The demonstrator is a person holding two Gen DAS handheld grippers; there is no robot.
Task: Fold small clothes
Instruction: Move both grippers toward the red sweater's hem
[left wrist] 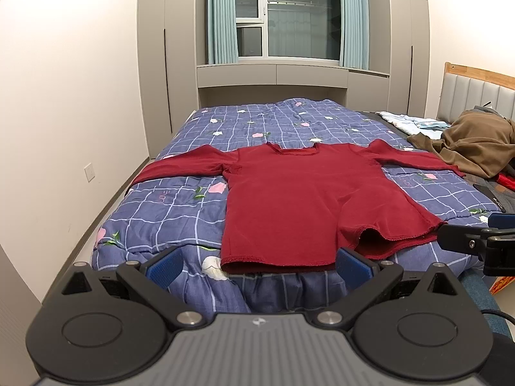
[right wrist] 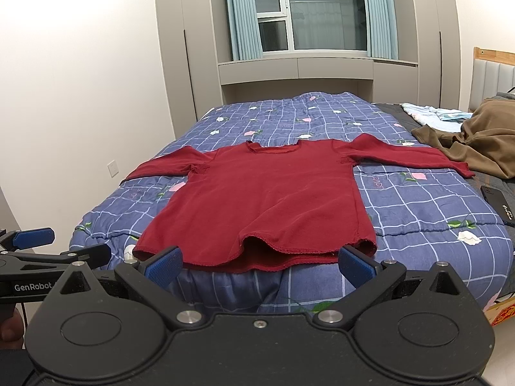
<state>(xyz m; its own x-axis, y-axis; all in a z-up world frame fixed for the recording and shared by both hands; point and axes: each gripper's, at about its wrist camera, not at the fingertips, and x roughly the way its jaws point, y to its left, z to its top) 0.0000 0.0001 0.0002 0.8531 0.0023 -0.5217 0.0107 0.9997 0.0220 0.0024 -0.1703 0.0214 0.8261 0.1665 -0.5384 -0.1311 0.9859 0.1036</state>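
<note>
A dark red long-sleeved top [left wrist: 299, 199] lies flat on the bed, collar far, both sleeves spread out, hem at the near edge with a raised ripple. It also shows in the right wrist view [right wrist: 264, 202]. My left gripper [left wrist: 259, 265] is open and empty, just short of the hem's left part. My right gripper [right wrist: 259, 263] is open and empty, just short of the hem's middle and right part. The right gripper shows at the right edge of the left wrist view [left wrist: 476, 241], and the left gripper at the left edge of the right wrist view [right wrist: 35, 247].
The bed has a blue checked floral quilt [left wrist: 167, 206]. A brown garment [left wrist: 473, 144] and light blue cloth [left wrist: 408, 122] lie at the far right by the headboard. A dark phone [right wrist: 499, 206] lies on the bed's right side. A white wall runs along the left.
</note>
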